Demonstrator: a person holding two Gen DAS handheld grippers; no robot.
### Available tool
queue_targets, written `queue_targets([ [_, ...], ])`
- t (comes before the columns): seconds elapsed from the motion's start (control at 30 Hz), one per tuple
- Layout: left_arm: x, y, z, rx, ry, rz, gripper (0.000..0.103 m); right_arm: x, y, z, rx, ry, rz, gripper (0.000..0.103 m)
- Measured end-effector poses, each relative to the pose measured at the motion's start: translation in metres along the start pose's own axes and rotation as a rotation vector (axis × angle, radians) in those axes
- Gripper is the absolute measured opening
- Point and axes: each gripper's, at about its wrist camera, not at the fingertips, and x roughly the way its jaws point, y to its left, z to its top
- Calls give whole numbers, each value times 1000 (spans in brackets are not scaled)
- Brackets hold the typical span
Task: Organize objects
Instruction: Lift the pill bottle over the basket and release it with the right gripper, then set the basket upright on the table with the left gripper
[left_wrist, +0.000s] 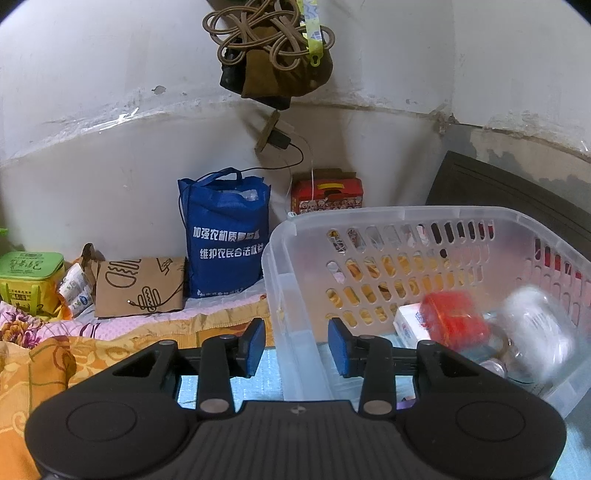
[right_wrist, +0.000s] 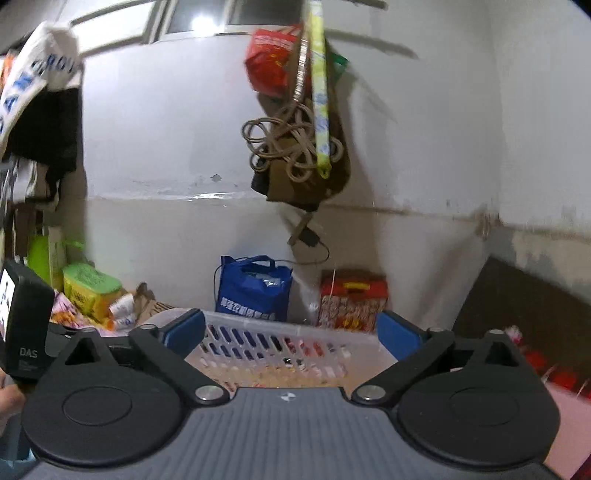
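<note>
Near right on the bed: clear basket (left_wrist: 369, 214), long axis running near-left to far-right, far end by the dark headboard (left_wrist: 517, 192).
Inside the basket, right end: red tin (left_wrist: 456, 317), small white box (left_wrist: 410, 325), blurred white jar (left_wrist: 535, 325).
Left tool (left_wrist: 297, 345): pads either side of the basket's near-left wall; cannot tell whether clamped on it or just astride.
Right tool (right_wrist: 291, 332): pads wide apart, nothing between; raised at the near rim, basket ahead and below.
Still loose, far left: sachets (left_wrist: 75, 291), green box (left_wrist: 29, 273), flat brown paper bag (left_wrist: 140, 284).
Nearer hand: likely the left, though occupied at the basket wall.
In the way: upright blue bag (left_wrist: 225, 236) and red carton (left_wrist: 327, 192) against the wall; trailing black cable across the paper bag.
</note>
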Motion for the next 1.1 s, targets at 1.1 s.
queue_targets([
  [1.1, -25, -5, -6, 33, -149, 14, 51, -53, -67, -153, 441, 126, 76, 103],
])
